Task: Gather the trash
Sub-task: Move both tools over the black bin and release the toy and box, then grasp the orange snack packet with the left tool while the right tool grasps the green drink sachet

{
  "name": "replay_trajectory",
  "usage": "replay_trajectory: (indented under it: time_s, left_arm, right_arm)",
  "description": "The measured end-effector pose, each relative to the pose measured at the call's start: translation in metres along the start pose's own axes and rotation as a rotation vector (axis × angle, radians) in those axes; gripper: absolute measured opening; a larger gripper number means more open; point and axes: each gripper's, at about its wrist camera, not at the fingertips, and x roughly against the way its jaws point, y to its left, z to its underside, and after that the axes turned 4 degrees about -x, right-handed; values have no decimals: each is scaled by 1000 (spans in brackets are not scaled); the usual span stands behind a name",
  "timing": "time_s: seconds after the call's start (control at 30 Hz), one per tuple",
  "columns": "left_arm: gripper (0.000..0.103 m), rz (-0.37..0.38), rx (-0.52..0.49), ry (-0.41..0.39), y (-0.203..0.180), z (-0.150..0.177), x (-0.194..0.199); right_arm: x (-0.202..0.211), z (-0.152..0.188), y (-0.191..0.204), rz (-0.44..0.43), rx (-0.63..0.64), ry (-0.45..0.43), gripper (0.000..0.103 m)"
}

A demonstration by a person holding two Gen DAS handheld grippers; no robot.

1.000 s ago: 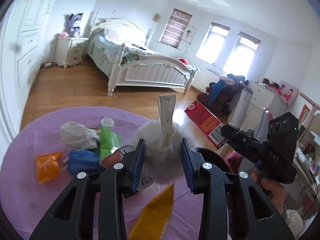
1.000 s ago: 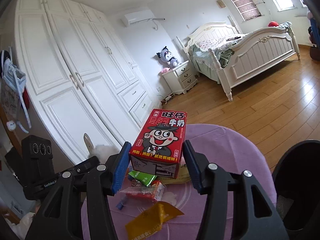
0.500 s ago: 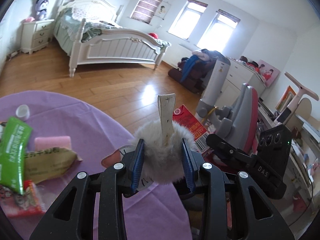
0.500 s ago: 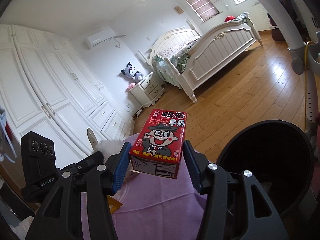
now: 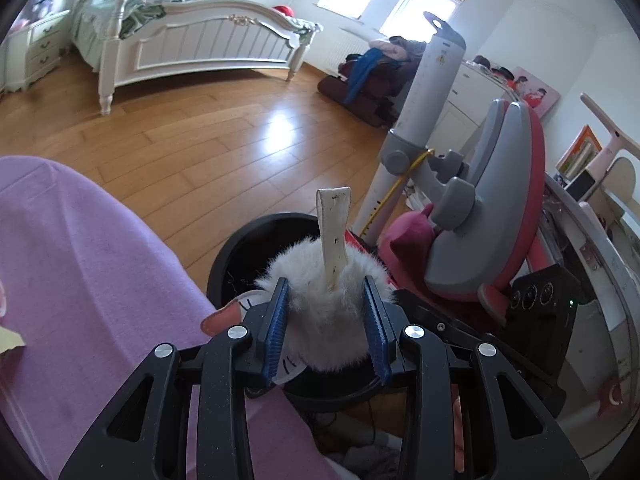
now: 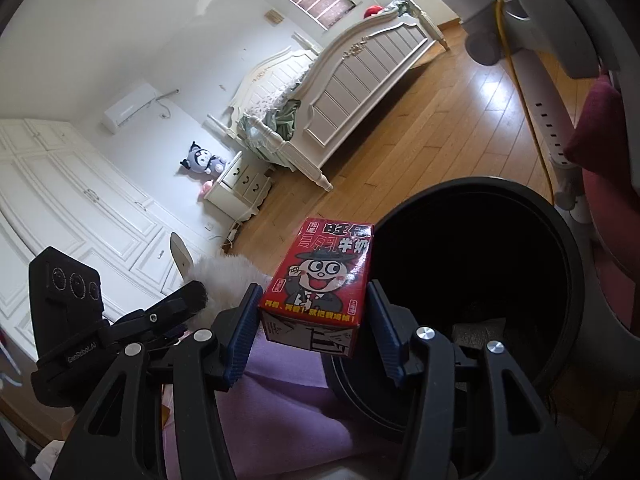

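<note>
My left gripper (image 5: 325, 322) is shut on a white fluffy pompom (image 5: 326, 316) with a cream strap sticking up from it. It hangs over the near rim of a round black trash bin (image 5: 236, 252). In the right wrist view my right gripper (image 6: 310, 330) is shut on a red milk carton (image 6: 320, 280) with a cartoon face. The carton is held at the left rim of the same black trash bin (image 6: 520, 208), whose inside is dark. The left gripper (image 6: 172, 308) and the pompom (image 6: 224, 276) show just left of the carton.
The purple-covered table (image 5: 80, 264) lies to the left of the bin, its edge beside the rim. A grey and pink chair (image 5: 492, 208) and a white pole (image 5: 420, 120) stand close behind the bin. Wooden floor (image 5: 192, 140) and a white bed (image 5: 200, 40) lie beyond.
Both grippers swung away from the trash on the table toward the black bin and sank, each keeping its hold. The bin now fills the space in front of them.
</note>
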Motion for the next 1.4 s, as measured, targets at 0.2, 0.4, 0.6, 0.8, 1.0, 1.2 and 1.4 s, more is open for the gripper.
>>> replay_trajectory:
  time_s: [0.2, 0.4, 0.6, 0.8, 1.0, 1.2, 1.4]
  left_arm:
    - [36, -11, -19, 40, -9, 0, -22]
    - [36, -25, -28, 70, -13, -2, -34]
    - [49, -57, -39, 84, -16, -4, -41]
    - [62, -69, -53, 53, -20, -5, -27]
    - [73, -66, -57, -2, -21, -2, 8]
    - [77, -99, -25, -93, -11, 7, 60]
    - [77, -152, 40, -176, 25, 26, 131]
  right_arm:
    - [4, -2, -29, 12, -47, 11, 52]
    - [5, -1, -39, 20, -67, 22, 52]
    - [7, -2, -42, 35, -92, 36, 55]
    - [14, -3, -36, 52, -80, 21, 70]
    - [17, 0, -12, 35, -24, 21, 72]
    - [9, 10, 28, 6, 57, 56, 73]
    - [-12, 27, 85, -48, 171, 138, 73]
